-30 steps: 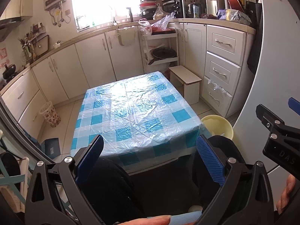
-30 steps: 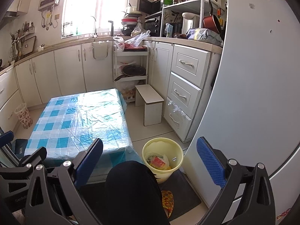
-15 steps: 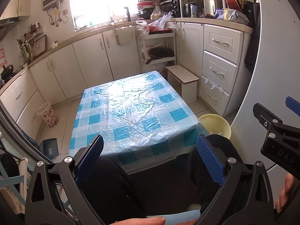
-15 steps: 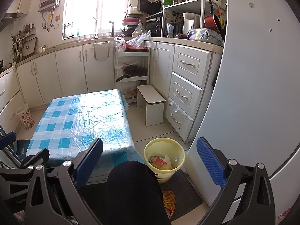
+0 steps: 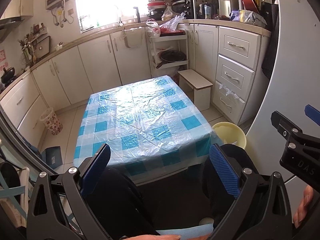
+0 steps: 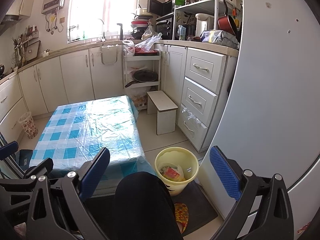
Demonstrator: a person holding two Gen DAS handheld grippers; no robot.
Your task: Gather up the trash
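Observation:
A yellow bin [image 6: 177, 168] stands on the floor right of the low table; it holds several wrappers and a plastic bag [image 6: 172, 173]. It also shows in the left wrist view [image 5: 230, 133], partly hidden by the table corner. My left gripper [image 5: 160, 168] is open and empty, held above my knees at the table's near edge. My right gripper [image 6: 160, 168] is open and empty, held above my knee, just short of the bin. The table [image 5: 140, 118] has a blue checked cloth under clear plastic.
A white stool [image 6: 163, 112] stands beyond the bin by the drawers [image 6: 200, 92]. A white fridge door [image 6: 280, 80] fills the right. A patterned basket [image 5: 51, 121] stands on the floor at left. A shelf cart [image 5: 170, 50] with a pan stands at the back.
Both views have shifted slightly; the table and bin sit a little lower and nearer in frame. Both grippers stay open and empty.

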